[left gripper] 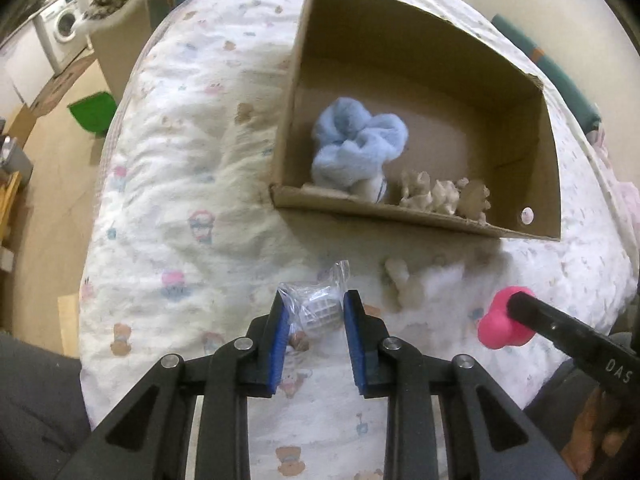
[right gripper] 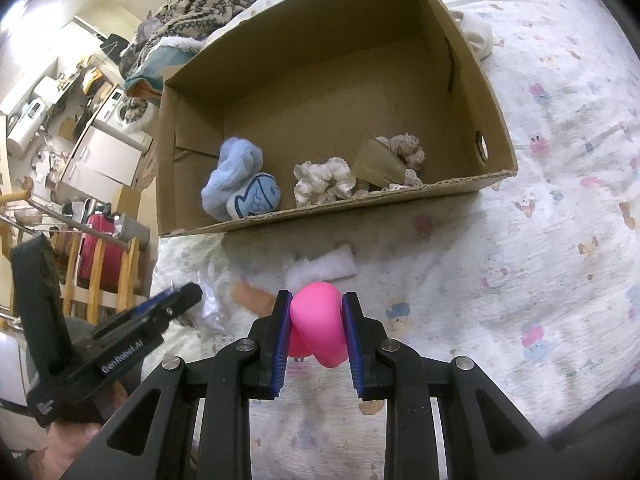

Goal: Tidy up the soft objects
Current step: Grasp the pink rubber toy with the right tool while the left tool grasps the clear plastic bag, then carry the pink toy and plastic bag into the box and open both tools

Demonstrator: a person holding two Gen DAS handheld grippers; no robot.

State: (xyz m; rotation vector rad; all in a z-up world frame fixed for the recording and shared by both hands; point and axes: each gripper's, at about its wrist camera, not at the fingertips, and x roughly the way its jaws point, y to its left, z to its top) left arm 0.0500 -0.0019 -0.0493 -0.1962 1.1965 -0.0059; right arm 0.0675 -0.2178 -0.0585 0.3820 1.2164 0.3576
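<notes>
left gripper (left gripper: 314, 312): blue pads at bottom centre of left view are pinching a crinkly clear plastic packet with a white mesh ball inside (left gripper: 316, 306).
right gripper (right gripper: 316, 320): is clamping a squashy bright-pink rubber toy (right gripper: 318, 324), bottom centre of right view.
task things: open brown cardboard box (right gripper: 496, 172) is sitting on the printed white quilt (right gripper: 540, 260), upper centre; fluffy blue cloth (right gripper: 236, 172) and cream scrunchies (right gripper: 324, 186) are lying inside.
risk: slick packet is likely slipping out; thin film gives little purchase.
view gap: only right view is showing the fish-print pouch (right gripper: 256, 200).
</notes>
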